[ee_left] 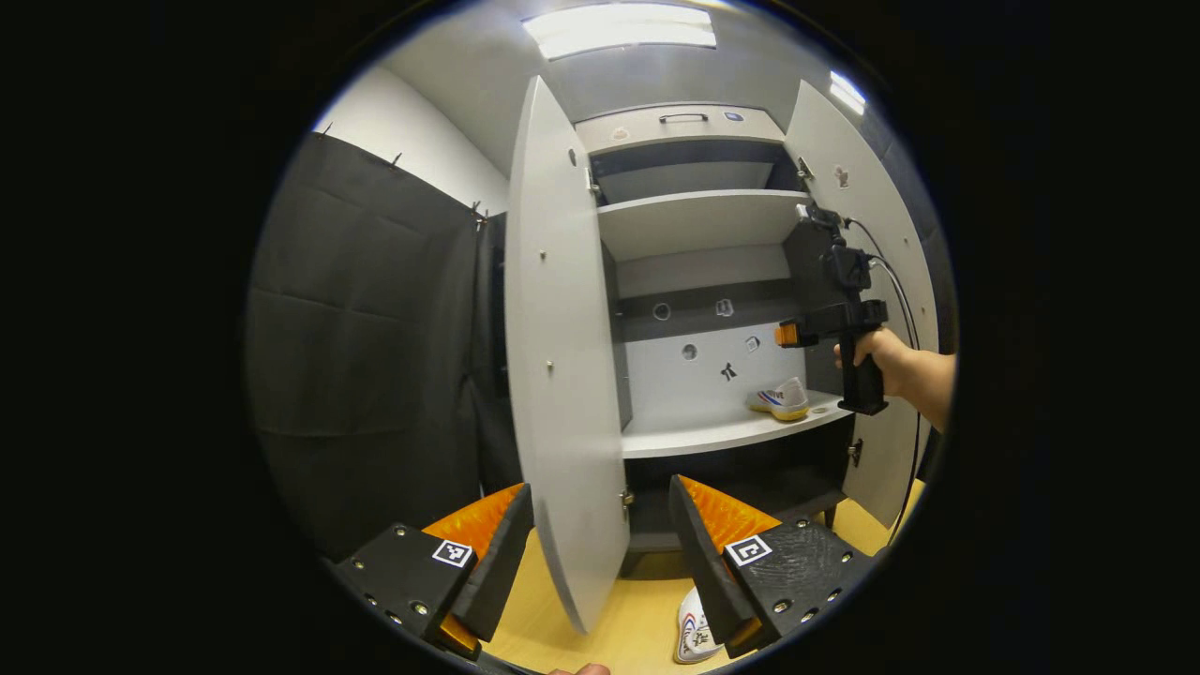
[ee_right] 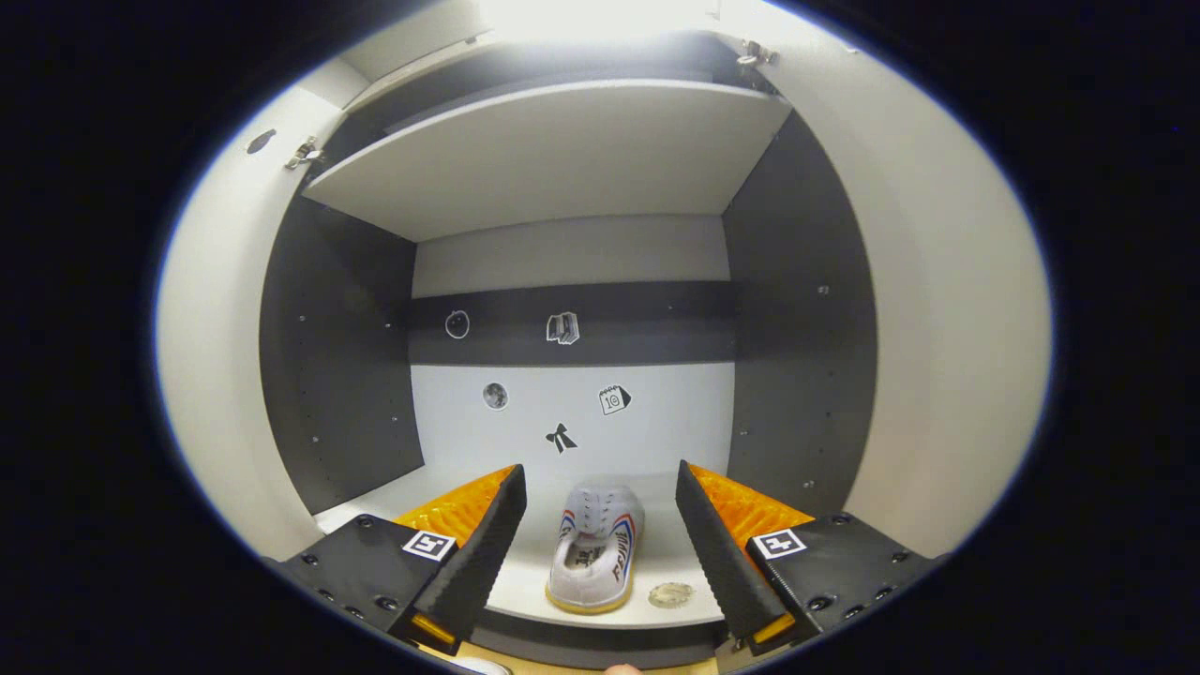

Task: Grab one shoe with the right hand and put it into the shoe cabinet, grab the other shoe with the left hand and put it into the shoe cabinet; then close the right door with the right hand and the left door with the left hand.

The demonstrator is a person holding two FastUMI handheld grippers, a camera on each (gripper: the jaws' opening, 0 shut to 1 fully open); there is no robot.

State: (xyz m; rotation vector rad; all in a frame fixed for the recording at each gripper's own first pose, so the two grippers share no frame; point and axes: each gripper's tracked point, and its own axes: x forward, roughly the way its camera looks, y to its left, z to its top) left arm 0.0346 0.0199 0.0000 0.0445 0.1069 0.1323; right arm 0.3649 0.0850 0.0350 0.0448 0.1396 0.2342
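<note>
Booth floor, pale wood, ran under the open shoe cabinet. Left gripper: spread, empty, above the second shoe lying near on the floor. Left door and right door: ajar. Right gripper: spread, apart from the first shoe resting on the shelf. Step judged: first shoe placed; next, left gripper lowers and pinches the floor shoe.
</note>
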